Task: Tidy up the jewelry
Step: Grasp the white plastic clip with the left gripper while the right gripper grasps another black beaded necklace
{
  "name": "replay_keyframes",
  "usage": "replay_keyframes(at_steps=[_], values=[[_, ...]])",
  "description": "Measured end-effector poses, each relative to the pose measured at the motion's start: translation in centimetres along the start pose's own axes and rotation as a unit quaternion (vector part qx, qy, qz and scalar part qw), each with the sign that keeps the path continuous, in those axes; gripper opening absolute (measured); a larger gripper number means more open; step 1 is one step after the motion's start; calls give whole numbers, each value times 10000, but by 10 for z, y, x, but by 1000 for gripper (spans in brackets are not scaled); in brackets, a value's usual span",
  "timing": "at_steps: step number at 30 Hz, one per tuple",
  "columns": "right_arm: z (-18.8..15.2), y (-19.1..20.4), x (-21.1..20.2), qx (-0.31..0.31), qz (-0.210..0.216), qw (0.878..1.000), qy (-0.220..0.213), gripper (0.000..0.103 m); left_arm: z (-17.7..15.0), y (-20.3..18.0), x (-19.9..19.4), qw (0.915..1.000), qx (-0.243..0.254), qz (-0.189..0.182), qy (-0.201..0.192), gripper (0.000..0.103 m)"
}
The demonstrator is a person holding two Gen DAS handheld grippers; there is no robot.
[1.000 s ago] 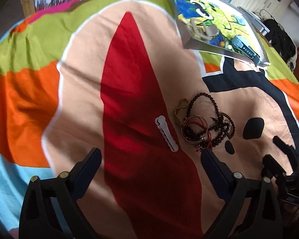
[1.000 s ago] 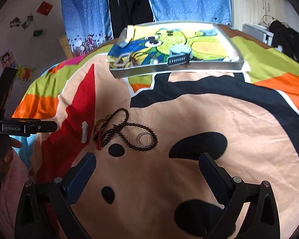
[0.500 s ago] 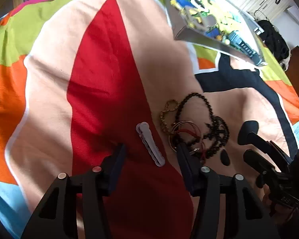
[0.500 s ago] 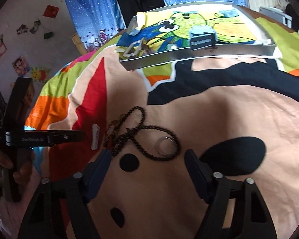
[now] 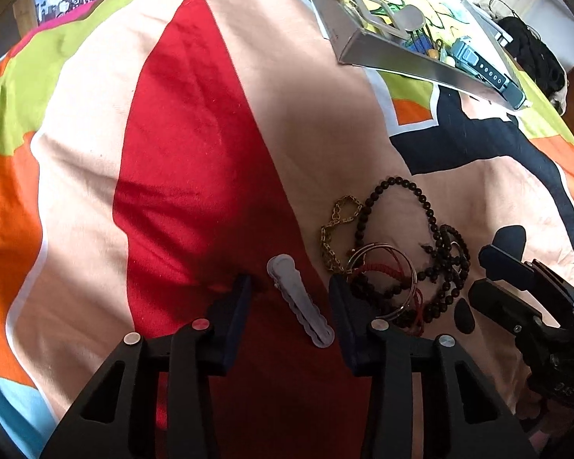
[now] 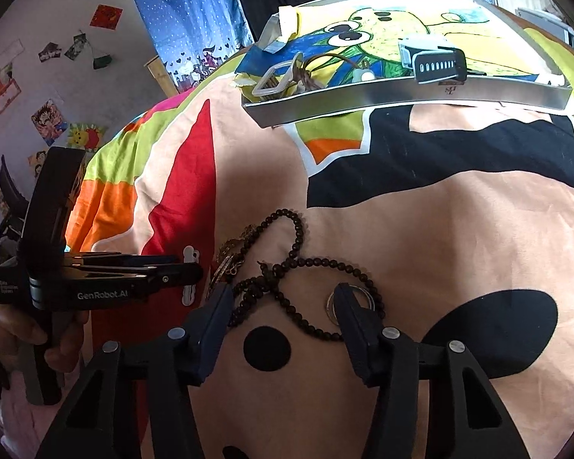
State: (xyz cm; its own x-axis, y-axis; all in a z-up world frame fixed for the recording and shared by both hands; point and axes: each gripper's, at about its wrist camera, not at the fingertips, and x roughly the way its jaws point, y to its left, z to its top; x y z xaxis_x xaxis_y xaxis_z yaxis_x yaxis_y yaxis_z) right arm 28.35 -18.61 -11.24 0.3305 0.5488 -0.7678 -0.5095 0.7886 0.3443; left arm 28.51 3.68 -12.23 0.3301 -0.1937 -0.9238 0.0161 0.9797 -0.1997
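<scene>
Right wrist view first: the shallow silver metal tray [image 6: 401,97] sits at the far end of the colourful cartoon bedspread [image 6: 459,229], and inside it lie a pale rectangular buckle [image 6: 269,84], a tangle of brown cord [image 6: 313,72] and a grey-and-black slotted clip [image 6: 434,59]. The right gripper [image 6: 283,300] hangs low over the bedspread, fingers spread wide and empty, straddling the string of dark round beads [image 6: 310,264]; a small silver ring [image 6: 350,302] lies just beside its right finger. This view alone catches the person's hand [image 6: 38,338] around the left gripper's handle.

Left wrist view now: the left gripper [image 5: 290,294] is open too, holding nothing, its fingers either side of a pale grey scalloped hair clip [image 5: 300,300] lying on the red patch. Only here do we see the gold chain [image 5: 338,225] clearly, the thin metal bangles [image 5: 386,267] and the red cord [image 5: 379,267] bundled with the beads, well apart from the tray.
</scene>
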Motion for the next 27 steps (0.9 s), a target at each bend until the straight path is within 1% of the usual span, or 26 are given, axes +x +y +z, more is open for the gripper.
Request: replay_keyframes(at_steps=[5, 9, 13, 15, 21, 24, 26, 27], values=[[0, -2, 1, 44, -33, 10000, 0, 50, 1, -4, 5, 9999, 90, 78, -35, 27], [-1, -4, 1, 92, -66, 9999, -11, 50, 3, -3, 10, 10000, 7, 36, -14, 20], [0, -5, 7, 163, -19, 9999, -7, 48, 1, 8, 10, 10000, -79, -35, -19, 16], [0, -3, 11, 155, -17, 9999, 27, 48, 1, 8, 10, 10000, -52, -69, -39, 11], [-3, 2, 20, 43, -75, 9998, 156, 47, 0, 1, 11, 9998, 143, -58, -89, 11], [-2, 3, 24, 33, -66, 9999, 146, 42, 2, -4, 14, 9999, 140, -60, -82, 11], [-3, 5, 27, -13, -37, 9999, 159, 34, 2, -8, 12, 9998, 150, -61, -92, 11], [-3, 6, 27, -38, -51, 9999, 157, 33, 2, -9, 12, 9998, 165, -50, -105, 11]])
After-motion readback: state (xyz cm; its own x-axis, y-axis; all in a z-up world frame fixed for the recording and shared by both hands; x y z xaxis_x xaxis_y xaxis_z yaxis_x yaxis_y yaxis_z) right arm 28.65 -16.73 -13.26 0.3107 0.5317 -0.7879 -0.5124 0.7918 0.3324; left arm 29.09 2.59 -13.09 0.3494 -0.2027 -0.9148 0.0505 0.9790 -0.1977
